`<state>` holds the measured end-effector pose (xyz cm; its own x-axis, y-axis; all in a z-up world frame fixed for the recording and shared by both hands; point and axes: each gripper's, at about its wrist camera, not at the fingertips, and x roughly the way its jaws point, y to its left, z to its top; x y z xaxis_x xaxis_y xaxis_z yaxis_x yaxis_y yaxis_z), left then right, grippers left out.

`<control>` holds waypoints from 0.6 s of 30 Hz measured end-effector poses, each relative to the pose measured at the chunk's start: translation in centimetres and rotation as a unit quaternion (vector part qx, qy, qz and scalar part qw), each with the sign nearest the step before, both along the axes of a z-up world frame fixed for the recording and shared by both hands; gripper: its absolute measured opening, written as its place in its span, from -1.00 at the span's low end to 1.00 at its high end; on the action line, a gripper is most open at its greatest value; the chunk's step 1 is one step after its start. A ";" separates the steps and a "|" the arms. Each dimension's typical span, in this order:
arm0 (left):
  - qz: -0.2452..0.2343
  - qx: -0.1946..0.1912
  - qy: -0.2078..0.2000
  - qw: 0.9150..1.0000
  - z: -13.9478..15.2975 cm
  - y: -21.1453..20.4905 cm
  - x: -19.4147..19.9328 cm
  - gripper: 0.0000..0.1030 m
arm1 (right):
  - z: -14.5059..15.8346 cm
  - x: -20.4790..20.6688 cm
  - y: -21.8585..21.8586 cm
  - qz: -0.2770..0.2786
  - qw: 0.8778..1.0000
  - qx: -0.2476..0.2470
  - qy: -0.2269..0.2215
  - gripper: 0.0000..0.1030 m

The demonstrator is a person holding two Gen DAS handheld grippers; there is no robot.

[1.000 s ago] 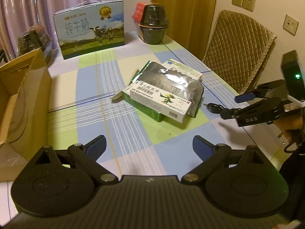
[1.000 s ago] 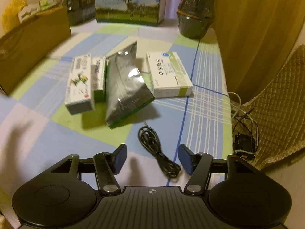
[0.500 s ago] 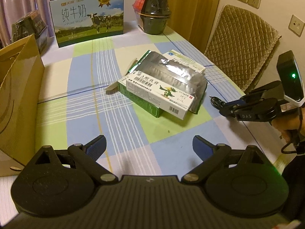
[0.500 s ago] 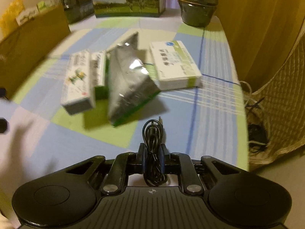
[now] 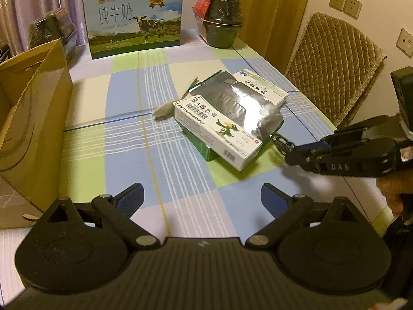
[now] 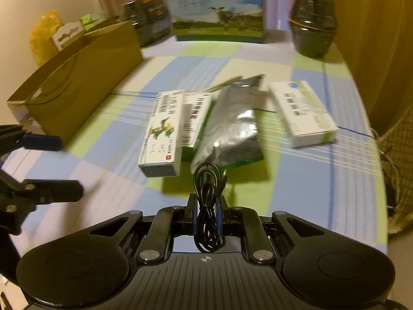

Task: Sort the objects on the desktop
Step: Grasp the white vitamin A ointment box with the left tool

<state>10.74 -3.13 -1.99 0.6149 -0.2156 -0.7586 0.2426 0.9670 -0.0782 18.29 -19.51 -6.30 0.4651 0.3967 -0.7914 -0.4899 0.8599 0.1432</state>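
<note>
My right gripper is shut on a coiled black cable and holds it clear of the checked tablecloth, just in front of the pile. In the left wrist view the right gripper comes in from the right with the cable at its tip. The pile holds a white dragon-print box, a silver foil pouch and a white-green box. My left gripper is open over the near table, holding nothing. Its fingers show at the left edge of the right wrist view.
An open cardboard box stands along the left side of the table. A milk carton and stacked dark bowls stand at the far end. A quilted chair is beside the right edge. A hand holds the right gripper.
The right gripper shut on the black cable, lifted it off the table and carried it left toward the pile. The left gripper stayed open and hardly moved.
</note>
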 end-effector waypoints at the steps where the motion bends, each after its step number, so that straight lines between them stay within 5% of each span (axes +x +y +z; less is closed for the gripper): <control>1: 0.002 -0.001 0.000 1.000 0.0 0.2 0.0 0.85 | -0.1 -0.2 0.5 0.004 1.000 -0.002 -0.001 -0.79; 8: 0.017 -0.003 0.003 1.000 -0.2 1.3 -0.2 0.85 | -1.0 -1.3 2.1 0.027 0.999 0.021 0.013 -0.79; 18: 0.012 -0.002 -0.005 1.000 -1.4 -0.1 2.6 0.70 | -2.2 -1.4 0.2 -0.014 1.000 0.013 0.023 -0.79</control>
